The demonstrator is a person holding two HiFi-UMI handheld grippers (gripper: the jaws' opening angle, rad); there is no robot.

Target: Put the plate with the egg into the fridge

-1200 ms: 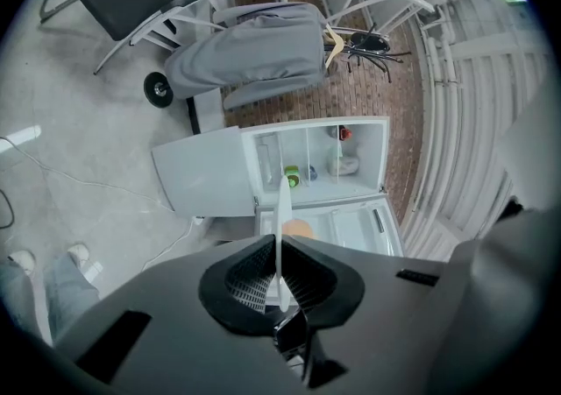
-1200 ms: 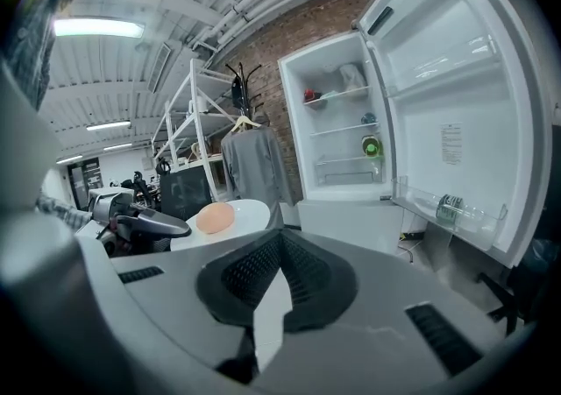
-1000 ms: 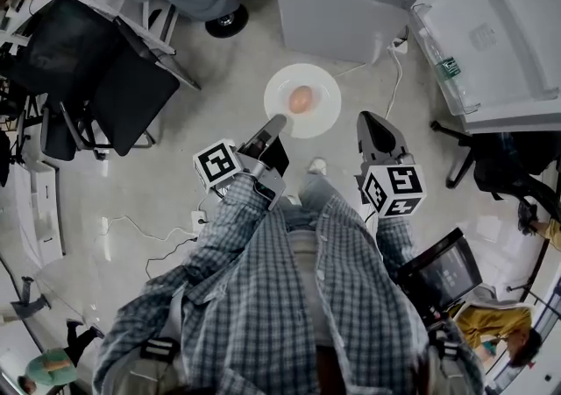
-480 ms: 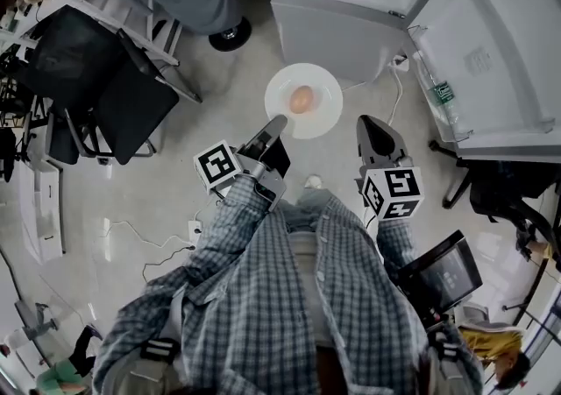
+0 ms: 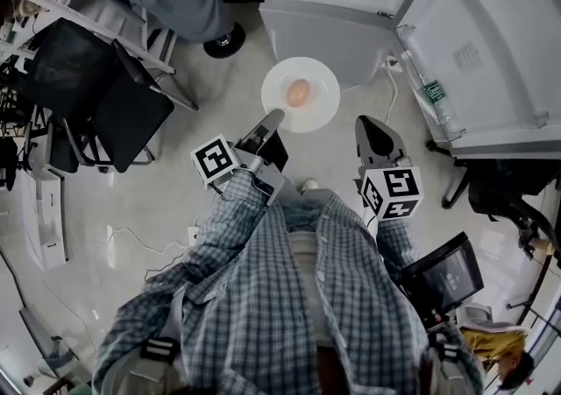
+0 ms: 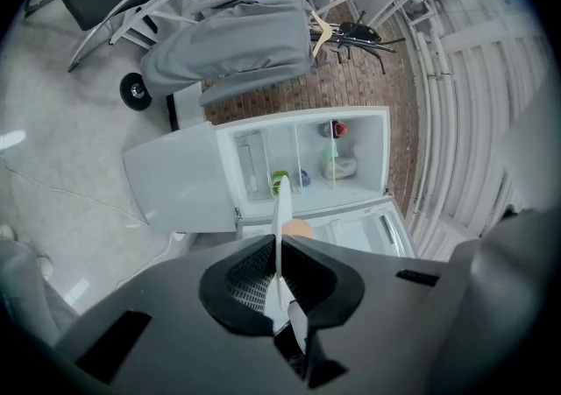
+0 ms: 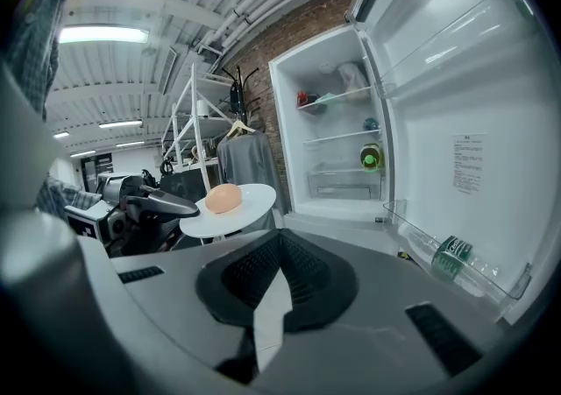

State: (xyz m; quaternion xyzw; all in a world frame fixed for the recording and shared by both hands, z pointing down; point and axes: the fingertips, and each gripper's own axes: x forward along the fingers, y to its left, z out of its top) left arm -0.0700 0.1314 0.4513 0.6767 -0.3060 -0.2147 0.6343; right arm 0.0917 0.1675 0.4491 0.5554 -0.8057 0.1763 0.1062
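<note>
The left tool (image 5: 273, 117) is pinching the plate (image 5: 324, 85) by its rim farthest from the open fridge (image 5: 326, 12), holding it level in front. Stiff and slippery, it is likely letting the loose egg (image 5: 298, 93) roll. The right tool (image 5: 372, 126) is hanging pressed together, empty.

I count one plate (image 5: 323, 102), one egg (image 5: 298, 93), one fridge (image 5: 324, 12), one bottle (image 5: 431, 94), and two grippers: left hand-held gripper (image 5: 273, 115), right hand-held gripper (image 5: 372, 126).

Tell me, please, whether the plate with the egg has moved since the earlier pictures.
Yes. The plate with the egg has come closer to the open fridge.
</note>
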